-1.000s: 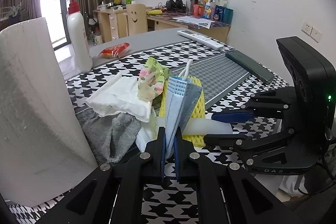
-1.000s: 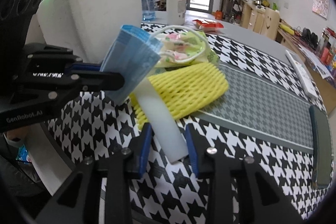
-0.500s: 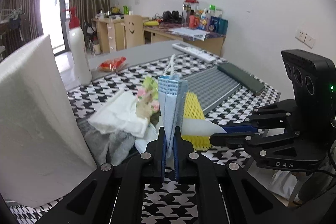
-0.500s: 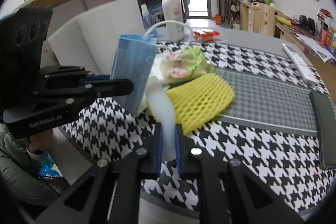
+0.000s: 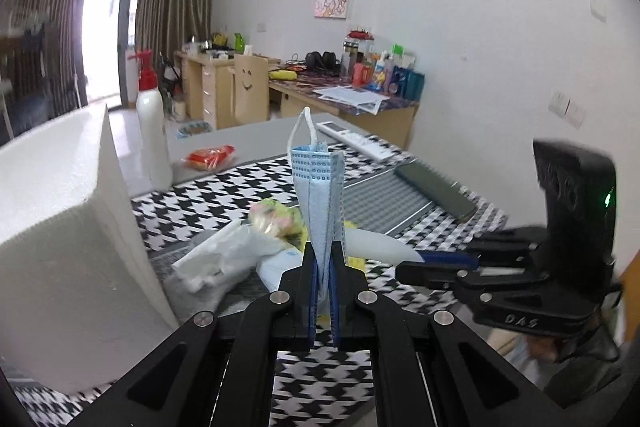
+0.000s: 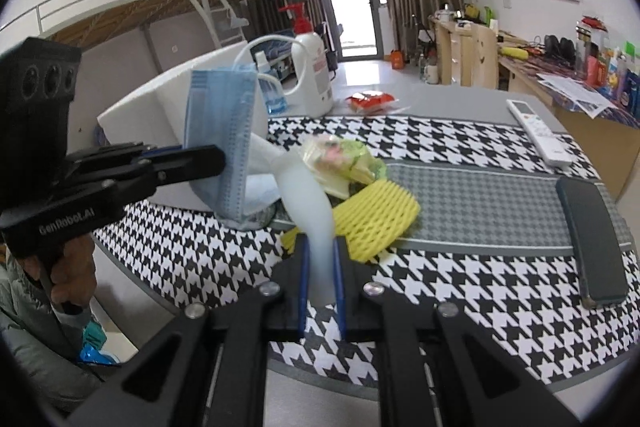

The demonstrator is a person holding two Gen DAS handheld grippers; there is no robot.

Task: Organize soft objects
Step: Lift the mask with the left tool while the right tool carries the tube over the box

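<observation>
Houndstooth cloth (image 6: 460,267) covers the table. Above it the left gripper (image 5: 323,267) pinches a folded blue face mask (image 5: 320,195) upright, while the right gripper (image 6: 320,267) clamps a white, seemingly foam strip (image 6: 308,203) over the yellow foam net (image 6: 380,219).

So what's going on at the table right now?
A person is sorting a pile of soft things with a gripper in each hand. The left gripper is shut on a folded blue mask, held upright above the pile. The right gripper is shut on a white foam strip, lifted at an angle over the yellow foam net. The net, a floral pouch and some white tissue lie on the houndstooth cloth.
</observation>
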